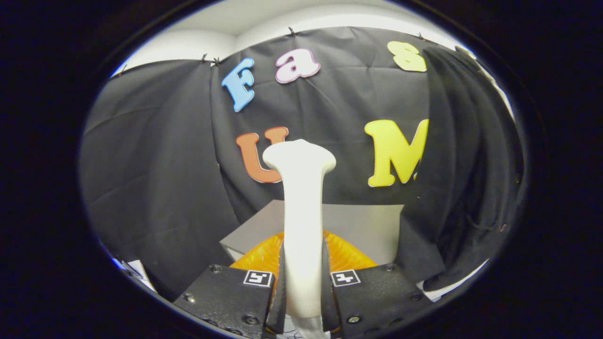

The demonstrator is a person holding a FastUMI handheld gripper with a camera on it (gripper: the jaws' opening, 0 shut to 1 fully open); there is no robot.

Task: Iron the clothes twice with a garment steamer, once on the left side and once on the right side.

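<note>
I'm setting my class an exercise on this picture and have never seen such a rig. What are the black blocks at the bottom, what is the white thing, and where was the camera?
The camera rides on a hand-held gripper and looks forward along its two fingers, the black blocks with small square markers. A person carries this tool; no robot arm is involved. The fingers are closed on a white plastic garment steamer, gripping its smooth handle from both sides; its wider head flares out at the top. Beyond the fingers sits an orange ribbed object on a grey flat surface; what the orange thing is cannot be told. A black garment hangs to one side, in front of the dark cloth wall of the booth. The steamer's head is not touching the garment.
</note>
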